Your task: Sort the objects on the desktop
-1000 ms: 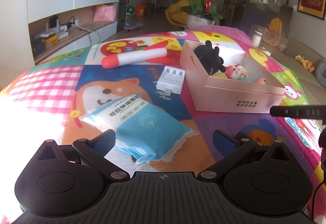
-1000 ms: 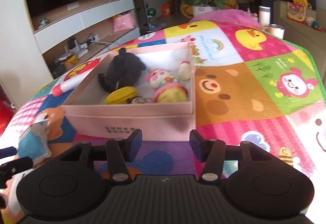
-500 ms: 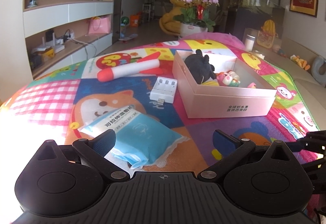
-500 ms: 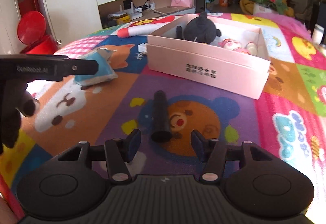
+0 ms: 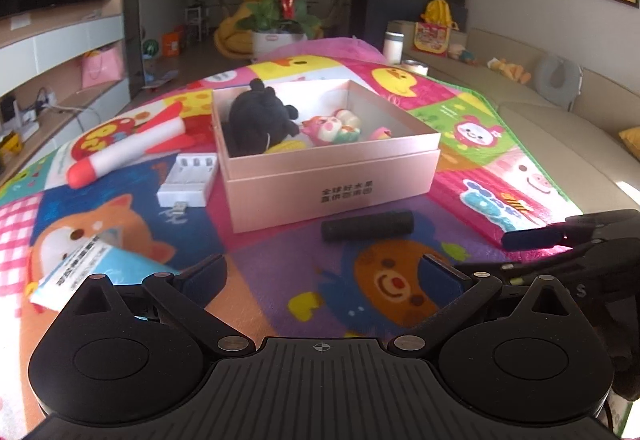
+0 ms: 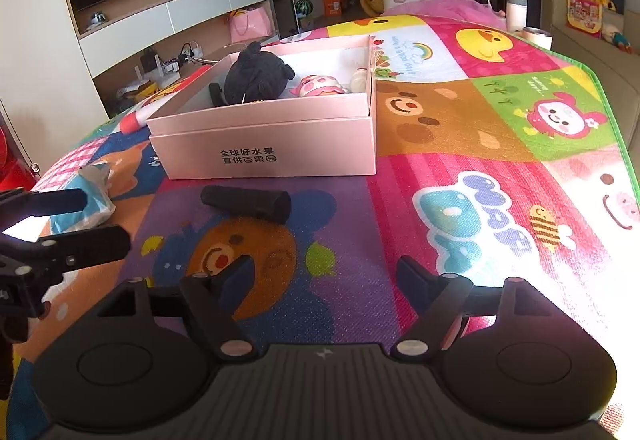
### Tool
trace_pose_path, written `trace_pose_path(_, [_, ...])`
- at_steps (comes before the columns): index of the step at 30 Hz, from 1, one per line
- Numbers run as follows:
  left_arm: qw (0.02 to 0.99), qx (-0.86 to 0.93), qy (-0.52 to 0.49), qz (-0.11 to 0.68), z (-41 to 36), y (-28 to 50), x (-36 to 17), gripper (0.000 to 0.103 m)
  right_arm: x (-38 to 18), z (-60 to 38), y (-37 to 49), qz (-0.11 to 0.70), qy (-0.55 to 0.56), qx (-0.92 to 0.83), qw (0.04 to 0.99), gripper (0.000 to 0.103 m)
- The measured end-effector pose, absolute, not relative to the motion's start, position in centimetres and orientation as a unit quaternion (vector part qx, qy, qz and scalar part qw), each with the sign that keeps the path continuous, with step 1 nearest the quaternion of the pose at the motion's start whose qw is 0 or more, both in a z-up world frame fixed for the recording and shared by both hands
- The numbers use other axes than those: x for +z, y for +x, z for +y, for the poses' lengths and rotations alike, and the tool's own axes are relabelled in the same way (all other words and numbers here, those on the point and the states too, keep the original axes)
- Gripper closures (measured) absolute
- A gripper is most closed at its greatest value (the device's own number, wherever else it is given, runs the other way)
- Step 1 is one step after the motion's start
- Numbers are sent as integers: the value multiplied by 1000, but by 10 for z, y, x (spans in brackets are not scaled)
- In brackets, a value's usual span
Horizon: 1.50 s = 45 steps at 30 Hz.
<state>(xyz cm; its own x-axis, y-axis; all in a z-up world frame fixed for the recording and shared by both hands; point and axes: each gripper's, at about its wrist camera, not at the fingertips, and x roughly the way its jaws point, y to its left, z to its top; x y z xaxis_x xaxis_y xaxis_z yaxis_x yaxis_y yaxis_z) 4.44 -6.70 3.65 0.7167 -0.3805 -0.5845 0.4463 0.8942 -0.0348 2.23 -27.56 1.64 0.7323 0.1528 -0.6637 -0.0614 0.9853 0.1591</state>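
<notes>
Both grippers hang over bare mat short of the pink box (image 6: pixel 264 143): the right gripper (image 6: pixel 324 276), jaws just opened wide, and the left gripper (image 5: pixel 322 272), spread wide, both empty. Between them and the box's near wall lies a black cylinder (image 6: pixel 246 201), free all round. Left of the box sits a blue packet (image 5: pixel 96 272).

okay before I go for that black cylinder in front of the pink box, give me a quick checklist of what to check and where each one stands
1. Right gripper jaws open, just widened, nothing between them: ok.
2. Black cylinder lying free on the mat, apart from the pink box: ok.
3. Cylinder centred between the right jaws: not ok, it sits left of centre.
4. Left gripper open and empty: ok.
5. Room left in the box: cannot tell.
</notes>
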Motion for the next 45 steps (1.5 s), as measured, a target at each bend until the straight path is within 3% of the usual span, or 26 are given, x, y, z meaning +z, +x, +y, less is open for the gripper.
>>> trace_pose_path(6, [918, -220, 39, 328, -86, 65, 27, 0, 10, -259, 8, 357, 16, 54, 932, 9])
trace_pose_path(10, [924, -209, 24, 318, -80, 56, 29, 0, 9, -265, 22, 363, 42, 30, 930, 0])
trace_pose_path(22, [957, -75, -55, 274, 9, 31, 53, 0, 8, -231, 74, 364, 44, 17, 930, 0])
trace_pose_path(30, [951, -24, -76, 299, 46, 27, 43, 0, 7, -192, 116, 373, 28, -11, 927, 0])
trace_pose_path(32, [949, -27, -76, 306, 46, 27, 42, 0, 6, -187, 120, 371, 22, -16, 928, 4])
trace_pose_path(34, [946, -32, -76, 313, 43, 28, 41, 0, 7, -183, 116, 360, 11, -14, 933, 23])
trace_pose_path(35, [945, -34, -78, 315, 41, 30, 41, 0, 8, -182, 112, 357, 6, -8, 934, 27])
trace_pose_path(45, [934, -2, -43, 356, 18, 85, 24, 0, 9, -200, 50, 347, -9, 18, 938, 28])
